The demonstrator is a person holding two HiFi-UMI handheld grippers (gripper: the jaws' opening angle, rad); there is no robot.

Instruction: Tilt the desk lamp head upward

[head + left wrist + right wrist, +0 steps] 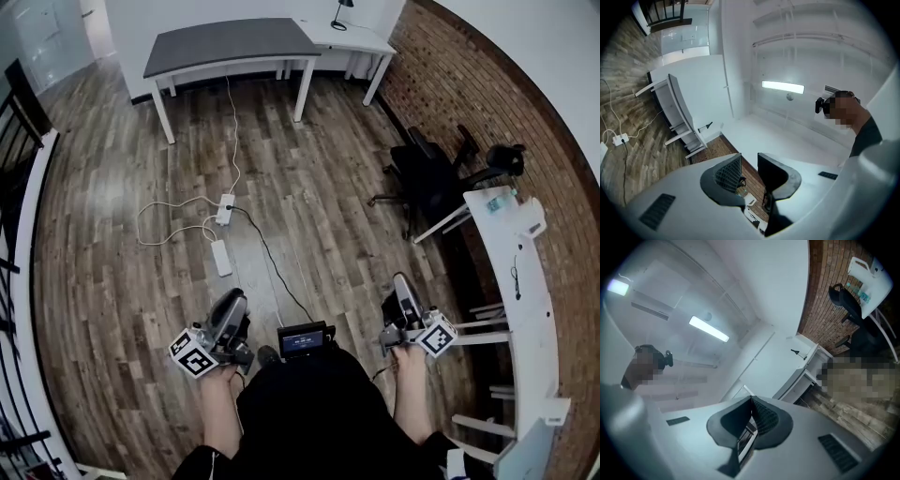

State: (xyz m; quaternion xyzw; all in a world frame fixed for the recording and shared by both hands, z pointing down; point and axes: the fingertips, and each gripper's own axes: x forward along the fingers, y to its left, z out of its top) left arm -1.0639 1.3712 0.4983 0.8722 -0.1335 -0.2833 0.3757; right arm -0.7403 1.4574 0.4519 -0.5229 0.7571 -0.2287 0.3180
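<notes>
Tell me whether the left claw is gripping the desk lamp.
No, the left claw stands open and empty, and the desk lamp sits far across the room.

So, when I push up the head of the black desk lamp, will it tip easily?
Possibly. The desk lamp looks thin and small-based, so it is probably light and may tip or slide. How stiff its joint is cannot be judged from this far.

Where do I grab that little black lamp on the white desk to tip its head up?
Probably by its head, the dark shade atop the thin arm of the desk lamp. Come from the floor side of the white desk, since a wall stands behind it. It is too far off to show a hinge.
</notes>
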